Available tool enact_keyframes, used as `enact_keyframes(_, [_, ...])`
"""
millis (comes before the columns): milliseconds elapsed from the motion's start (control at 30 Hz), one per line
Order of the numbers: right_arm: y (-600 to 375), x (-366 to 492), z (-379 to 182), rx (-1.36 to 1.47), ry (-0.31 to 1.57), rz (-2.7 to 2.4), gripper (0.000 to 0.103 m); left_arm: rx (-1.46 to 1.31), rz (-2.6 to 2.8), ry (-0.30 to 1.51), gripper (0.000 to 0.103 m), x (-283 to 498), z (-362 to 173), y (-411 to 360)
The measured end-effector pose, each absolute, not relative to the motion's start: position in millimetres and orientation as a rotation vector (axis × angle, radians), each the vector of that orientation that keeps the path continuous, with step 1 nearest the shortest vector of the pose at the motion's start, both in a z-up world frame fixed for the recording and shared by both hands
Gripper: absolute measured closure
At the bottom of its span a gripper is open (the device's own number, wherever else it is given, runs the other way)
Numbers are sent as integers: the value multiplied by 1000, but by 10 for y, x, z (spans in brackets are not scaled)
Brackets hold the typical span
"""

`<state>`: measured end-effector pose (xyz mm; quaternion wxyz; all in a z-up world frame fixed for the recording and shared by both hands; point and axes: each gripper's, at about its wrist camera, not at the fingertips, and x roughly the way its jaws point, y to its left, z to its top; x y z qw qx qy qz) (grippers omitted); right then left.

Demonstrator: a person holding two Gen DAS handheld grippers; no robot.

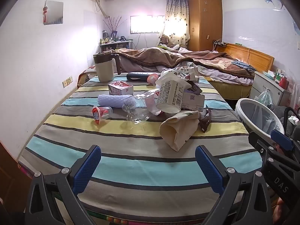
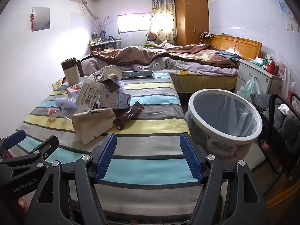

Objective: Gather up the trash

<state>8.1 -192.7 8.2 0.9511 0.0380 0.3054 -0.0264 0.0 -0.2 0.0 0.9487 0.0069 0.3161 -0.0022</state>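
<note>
A heap of trash lies on the striped cloth (image 1: 131, 135): a beige paper bag (image 1: 178, 129) (image 2: 93, 123), a white tub (image 1: 171, 97) (image 2: 89, 95), a crushed clear bottle (image 1: 139, 108), a red-lidded cup (image 1: 100, 112), a brown wrapper (image 1: 205, 119) (image 2: 129, 115) and small cartons (image 1: 121, 88) (image 2: 115, 100). A white-rimmed bin (image 2: 225, 112) (image 1: 258, 116) with a clear liner stands right of the table. My left gripper (image 1: 148, 168) is open and empty, in front of the heap. My right gripper (image 2: 148, 157) is open and empty, near the table's front edge, left of the bin.
A beige and brown mug (image 1: 105, 67) and a dark flat case (image 1: 142, 76) stand behind the heap. A bed with a brown blanket (image 2: 159, 56) lies beyond. A white cabinet (image 2: 258, 75), plastic bags (image 2: 249, 88) and a dark chair frame (image 2: 281, 121) are on the right.
</note>
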Motion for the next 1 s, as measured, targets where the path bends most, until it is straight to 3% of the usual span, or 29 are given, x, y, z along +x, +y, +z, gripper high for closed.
enact_keyframes(1000, [-1926, 73, 92, 77, 618, -52, 32, 8, 0, 651, 1, 19, -20, 31])
